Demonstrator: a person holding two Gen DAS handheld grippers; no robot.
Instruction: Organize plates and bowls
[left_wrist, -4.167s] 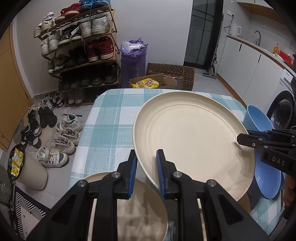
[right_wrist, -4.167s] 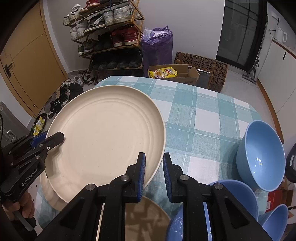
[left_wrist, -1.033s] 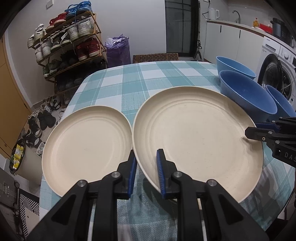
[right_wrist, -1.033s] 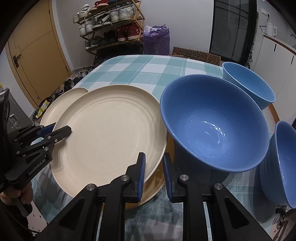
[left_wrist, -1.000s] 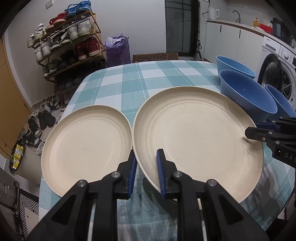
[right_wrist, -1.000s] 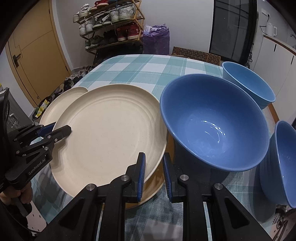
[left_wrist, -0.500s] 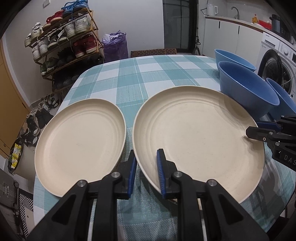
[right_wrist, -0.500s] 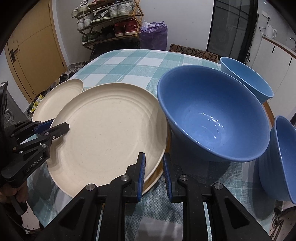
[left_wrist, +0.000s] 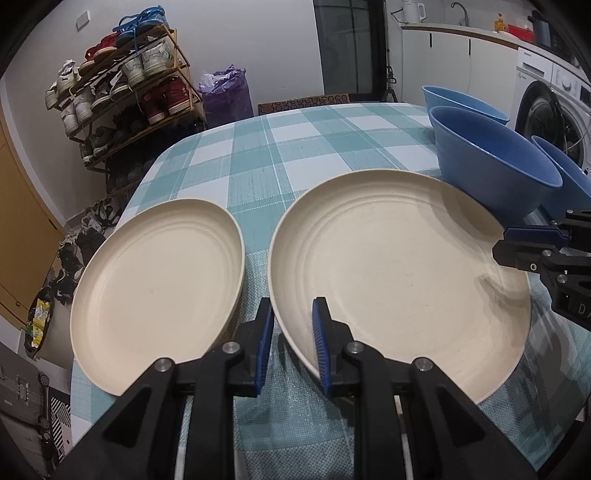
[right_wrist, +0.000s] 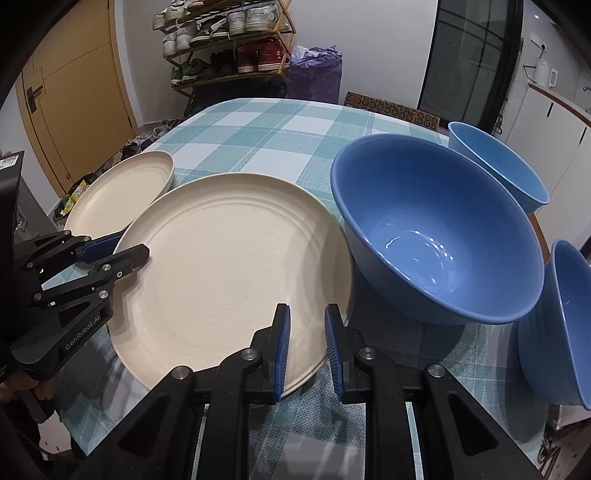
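The big plate (left_wrist: 399, 266) sits low over the tabletop (left_wrist: 295, 147), its rim clenched by the left tool (left_wrist: 293, 328) and the right tool (right_wrist: 306, 325) on opposite edges. Just beyond the right tool, a bowl (right_wrist: 436, 229) nearly touches the plate; sliding it could knock the bowl.

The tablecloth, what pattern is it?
Teal-and-white check tablecloth, clearest in the left wrist view.
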